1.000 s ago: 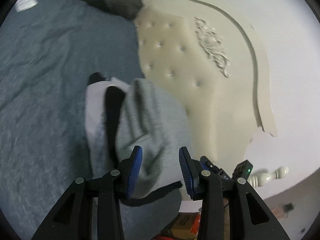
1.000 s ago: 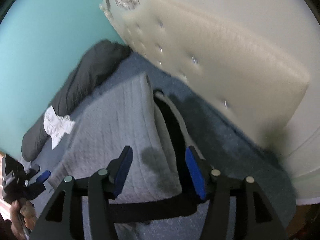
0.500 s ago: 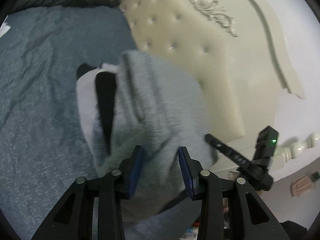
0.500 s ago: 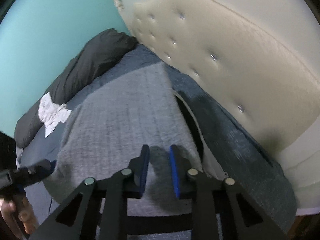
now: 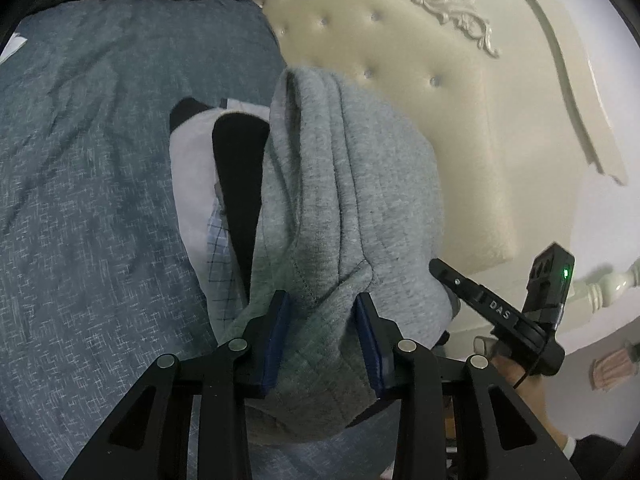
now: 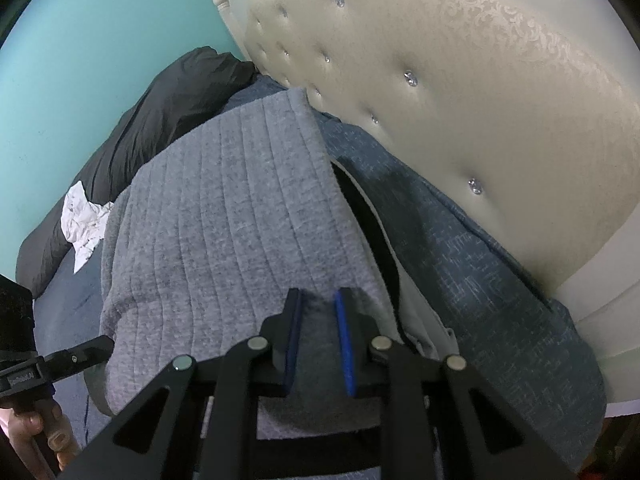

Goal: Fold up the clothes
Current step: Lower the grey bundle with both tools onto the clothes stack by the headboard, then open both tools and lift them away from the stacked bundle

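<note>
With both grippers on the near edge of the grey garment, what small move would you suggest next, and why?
Probably carry the edge forward toward the headboard. The left gripper and right gripper each pinch a bunch of the grey garment, one at each near corner, and the rest lies flat on the blue bedspread. Moving both together should keep the fold even.

Grey quilted garment (image 6: 240, 216), bunched, over black-white clothes (image 5: 236, 184) on bed.
</note>
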The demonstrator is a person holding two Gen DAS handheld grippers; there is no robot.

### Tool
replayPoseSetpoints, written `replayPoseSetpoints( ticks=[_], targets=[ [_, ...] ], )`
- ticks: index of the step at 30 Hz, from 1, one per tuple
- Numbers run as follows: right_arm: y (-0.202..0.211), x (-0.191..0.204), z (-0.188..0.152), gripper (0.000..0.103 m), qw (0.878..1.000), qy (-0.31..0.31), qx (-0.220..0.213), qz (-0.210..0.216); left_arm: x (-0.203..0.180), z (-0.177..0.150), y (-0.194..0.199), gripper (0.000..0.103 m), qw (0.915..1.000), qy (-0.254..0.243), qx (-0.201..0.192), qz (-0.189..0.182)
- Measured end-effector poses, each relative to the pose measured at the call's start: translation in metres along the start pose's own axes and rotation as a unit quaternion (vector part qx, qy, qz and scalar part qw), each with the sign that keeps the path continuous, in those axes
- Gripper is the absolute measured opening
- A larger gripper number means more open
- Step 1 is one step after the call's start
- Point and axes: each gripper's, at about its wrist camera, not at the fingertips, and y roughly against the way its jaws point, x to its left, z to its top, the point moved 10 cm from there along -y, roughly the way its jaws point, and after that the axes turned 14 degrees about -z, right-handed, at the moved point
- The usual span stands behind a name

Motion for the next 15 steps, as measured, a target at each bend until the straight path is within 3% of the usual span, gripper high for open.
replayPoseSetpoints(
  ticks=[7, 15],
  targets=[
    [0.026, 0.01, 0.008, 0.017, 0.999, 0.005, -0.038, 0.004, -0.013, 0.012, 0.017, 0.037, 0.9997, -0.011, -0.018, -0.009],
    [0.008, 0.003, -0.002, 0.017, 1.0, -0.006, -0.022, -0.015, -0.004, 0.006, 0.017, 0.037, 0.9999, -0.015, -0.008, -0.003]
  ],
)
